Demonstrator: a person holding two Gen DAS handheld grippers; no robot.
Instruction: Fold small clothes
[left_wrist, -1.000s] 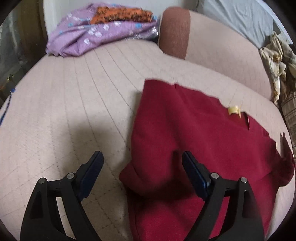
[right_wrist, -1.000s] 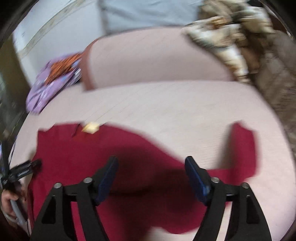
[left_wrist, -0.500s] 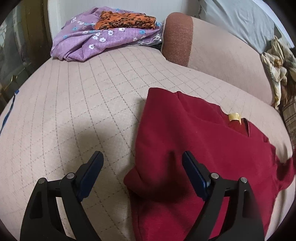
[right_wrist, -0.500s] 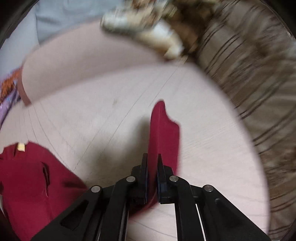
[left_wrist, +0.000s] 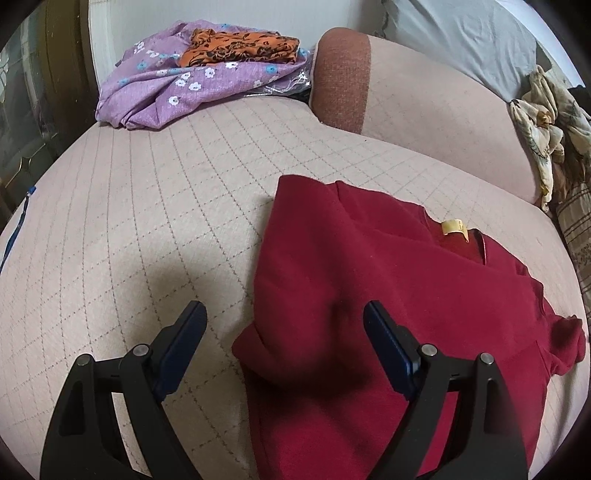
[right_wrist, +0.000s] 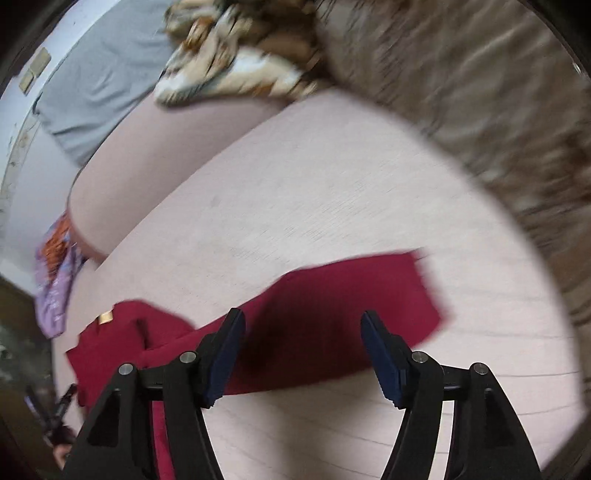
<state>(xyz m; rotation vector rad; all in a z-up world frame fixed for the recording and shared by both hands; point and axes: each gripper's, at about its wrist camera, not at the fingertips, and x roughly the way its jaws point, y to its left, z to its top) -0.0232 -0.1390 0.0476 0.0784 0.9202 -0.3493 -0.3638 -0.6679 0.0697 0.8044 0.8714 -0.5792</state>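
On the quilted bed (left_wrist: 155, 206), a purple floral cloth (left_wrist: 173, 92) sits far left. My left tool (left_wrist: 284, 332) hangs wide apart, gripping nothing, above the red shirt (left_wrist: 406, 280), whose near sleeve looks already folded in over the body. My right tool (right_wrist: 303, 354) also stands wide and empty above the other sleeve (right_wrist: 351, 291), which lies stretched out flat. I judge one sleeve done; this sleeve and the body folds remain.

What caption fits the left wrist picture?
Open left gripper hovers over a red shirt on the sofa.
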